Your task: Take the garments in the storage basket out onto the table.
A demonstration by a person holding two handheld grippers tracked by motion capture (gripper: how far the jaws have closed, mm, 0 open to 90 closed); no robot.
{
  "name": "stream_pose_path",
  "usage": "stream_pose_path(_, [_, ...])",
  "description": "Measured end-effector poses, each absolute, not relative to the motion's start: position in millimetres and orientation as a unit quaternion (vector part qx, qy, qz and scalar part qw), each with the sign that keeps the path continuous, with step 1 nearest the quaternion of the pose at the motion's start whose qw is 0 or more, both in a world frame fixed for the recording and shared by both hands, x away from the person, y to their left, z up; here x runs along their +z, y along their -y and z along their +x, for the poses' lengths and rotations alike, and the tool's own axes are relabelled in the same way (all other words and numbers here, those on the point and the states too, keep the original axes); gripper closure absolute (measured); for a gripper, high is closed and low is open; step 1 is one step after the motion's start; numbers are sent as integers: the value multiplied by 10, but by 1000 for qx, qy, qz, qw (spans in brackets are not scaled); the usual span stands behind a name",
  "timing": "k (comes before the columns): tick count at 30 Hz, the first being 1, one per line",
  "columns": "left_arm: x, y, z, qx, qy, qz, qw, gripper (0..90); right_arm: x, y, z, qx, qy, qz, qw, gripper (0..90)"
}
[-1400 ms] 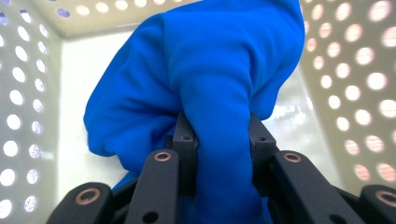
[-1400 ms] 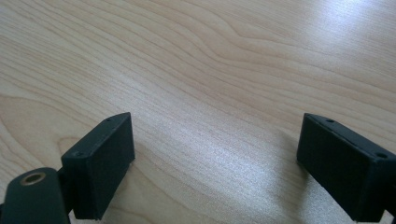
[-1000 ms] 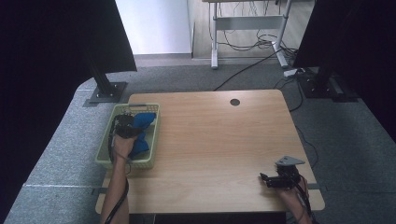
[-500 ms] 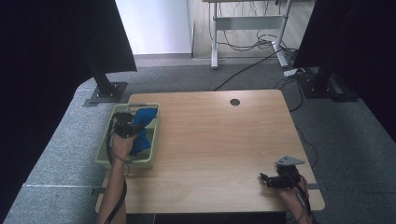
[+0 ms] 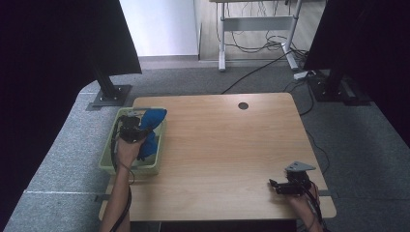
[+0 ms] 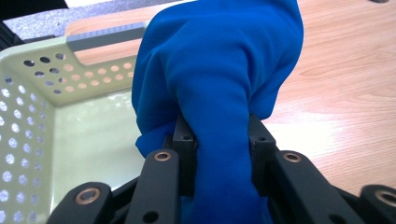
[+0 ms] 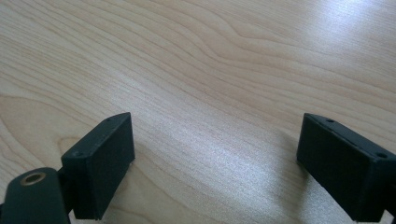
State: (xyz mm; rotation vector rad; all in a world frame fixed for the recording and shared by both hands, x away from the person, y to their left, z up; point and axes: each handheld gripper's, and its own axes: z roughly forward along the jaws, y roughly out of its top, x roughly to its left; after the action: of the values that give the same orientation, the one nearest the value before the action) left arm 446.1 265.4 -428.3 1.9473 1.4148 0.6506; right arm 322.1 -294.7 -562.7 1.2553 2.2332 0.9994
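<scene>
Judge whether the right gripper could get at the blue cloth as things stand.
Probably not yet: the right gripper, jaws open, sits at the table's near right corner, while the blue cloth is clamped by the left gripper above the basket.

In the left gripper view, the blue cloth (image 6: pixel 219 70) covers the middle of the left gripper (image 6: pixel 219 140), so the inner faces of its 2 jaws are hidden. The cloth runs off the top and bottom edges. The green basket (image 6: pixel 42 93) is cut off at the left edge, and the cloth hides its right side. In the high view, the right gripper (image 5: pixel 274 185) is too small to show its jaws well. The person's arms leave the bottom edge there.
</scene>
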Motion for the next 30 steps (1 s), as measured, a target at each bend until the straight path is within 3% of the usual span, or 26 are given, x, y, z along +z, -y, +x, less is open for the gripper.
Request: stream_pose_path(30, [-4102,-2048,4294,233,-466,768,372,713,-5627,2946,3221,357,-797,446,194,108])
